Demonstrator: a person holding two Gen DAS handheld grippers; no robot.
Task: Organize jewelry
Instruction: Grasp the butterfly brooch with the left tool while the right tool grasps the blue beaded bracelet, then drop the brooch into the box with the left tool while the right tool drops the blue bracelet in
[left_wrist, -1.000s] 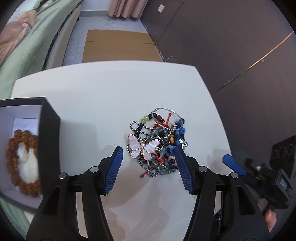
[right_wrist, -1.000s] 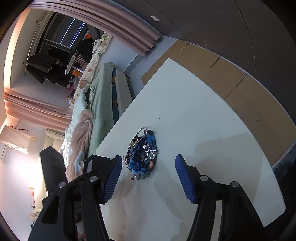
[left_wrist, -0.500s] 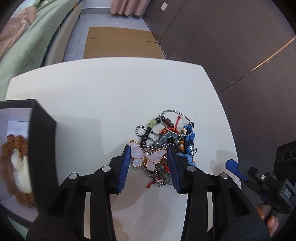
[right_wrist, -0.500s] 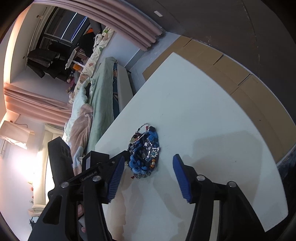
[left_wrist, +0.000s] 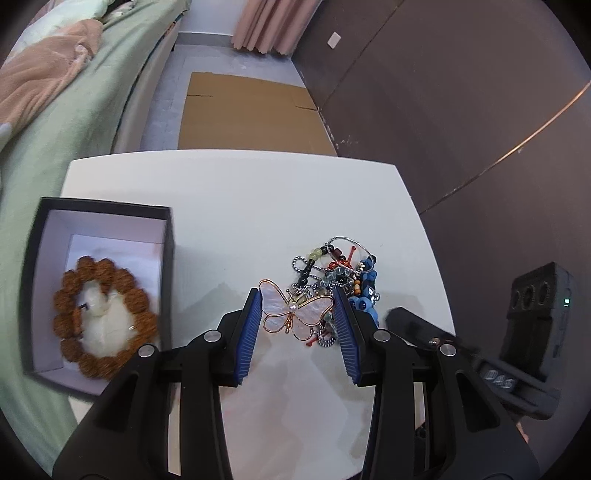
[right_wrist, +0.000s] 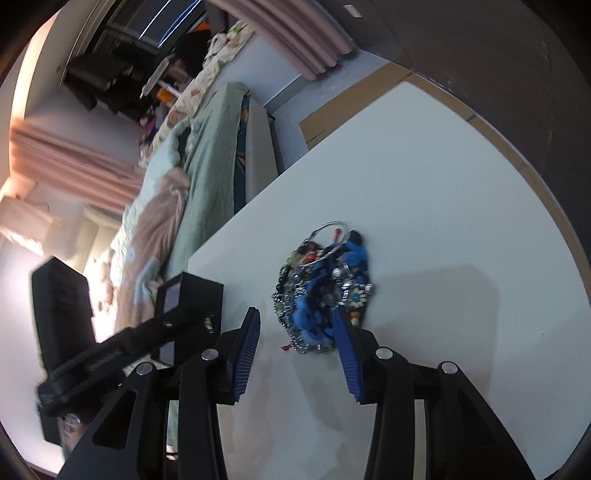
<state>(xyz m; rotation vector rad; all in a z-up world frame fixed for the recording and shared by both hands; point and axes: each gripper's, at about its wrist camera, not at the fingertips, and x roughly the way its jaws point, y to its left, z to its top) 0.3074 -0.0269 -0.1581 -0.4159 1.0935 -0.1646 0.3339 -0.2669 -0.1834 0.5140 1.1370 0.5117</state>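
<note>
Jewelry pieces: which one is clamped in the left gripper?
The butterfly pendant, pink shell wings in a gold rim, between the left gripper's blue pads. The other pieces lie tangled in the pile behind it.

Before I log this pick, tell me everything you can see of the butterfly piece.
The butterfly piece has pale pink, pearly wings outlined in gold-coloured wire, with a small pearl-like bead at its centre. It sits tilted between the blue pads of the left gripper, which press its wingtips. Behind it lies the tangled jewelry pile; whether they touch is unclear.
</note>
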